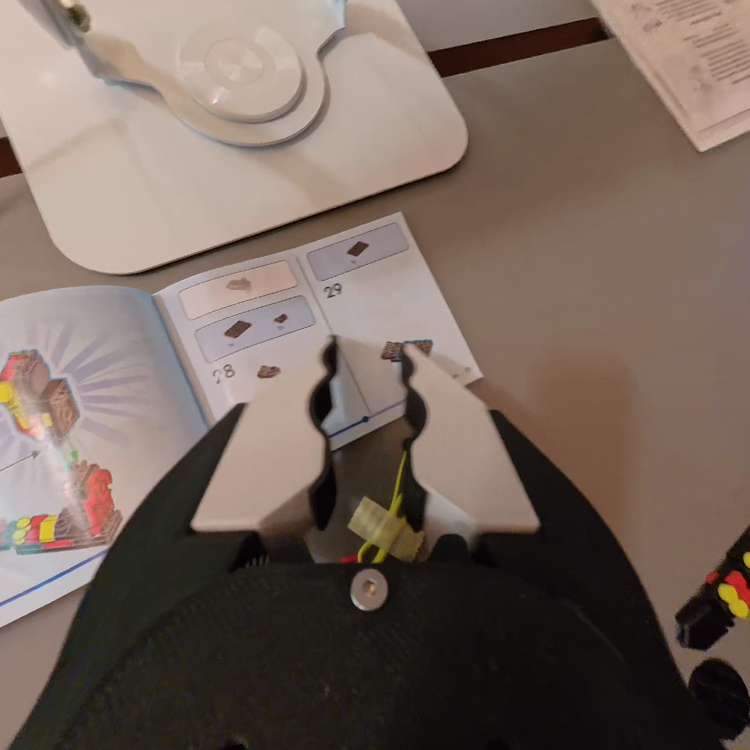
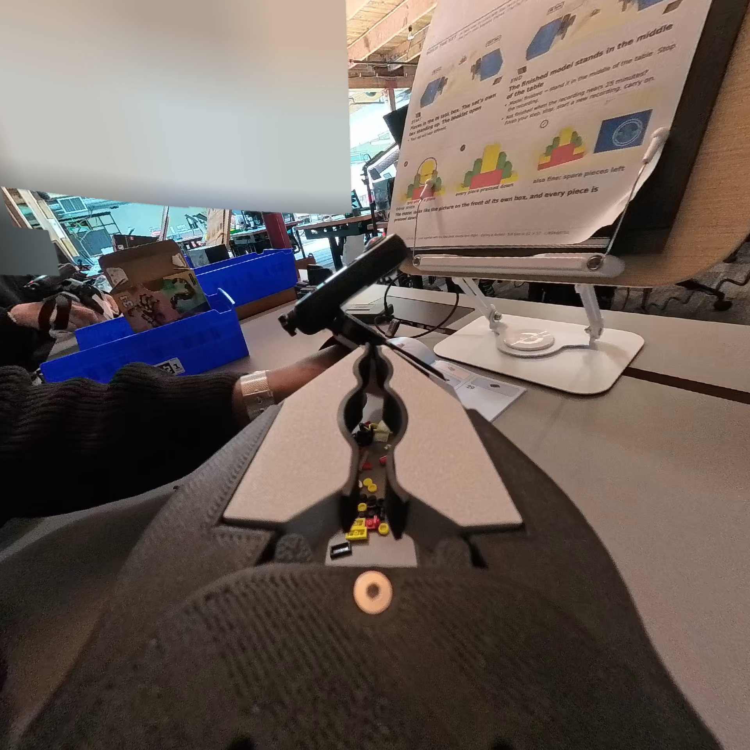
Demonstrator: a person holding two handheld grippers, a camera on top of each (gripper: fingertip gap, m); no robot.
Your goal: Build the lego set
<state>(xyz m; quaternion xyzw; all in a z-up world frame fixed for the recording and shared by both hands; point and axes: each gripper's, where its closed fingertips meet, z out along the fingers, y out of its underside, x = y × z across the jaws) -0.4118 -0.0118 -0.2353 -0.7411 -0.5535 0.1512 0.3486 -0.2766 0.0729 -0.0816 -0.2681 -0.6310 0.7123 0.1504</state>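
Observation:
My left gripper is open and empty. It hovers over the right-hand page of the open instruction booklet. A black Lego assembly with red and yellow pieces lies at the right edge of the left wrist view. My right gripper has its fingertips together, with nothing visible between them. Through the gap between its fingers, several loose yellow, red and black Lego pieces lie on the grey table. A sleeved arm reaches across ahead of it and holds the left gripper's black body.
A white stand base sits just beyond the booklet and holds a printed sheet. Blue bins stand at the left, one holding a cardboard Lego box. Another paper lies at the far right. Across from one pair of fingers to the other is roughly 20 centimetres.

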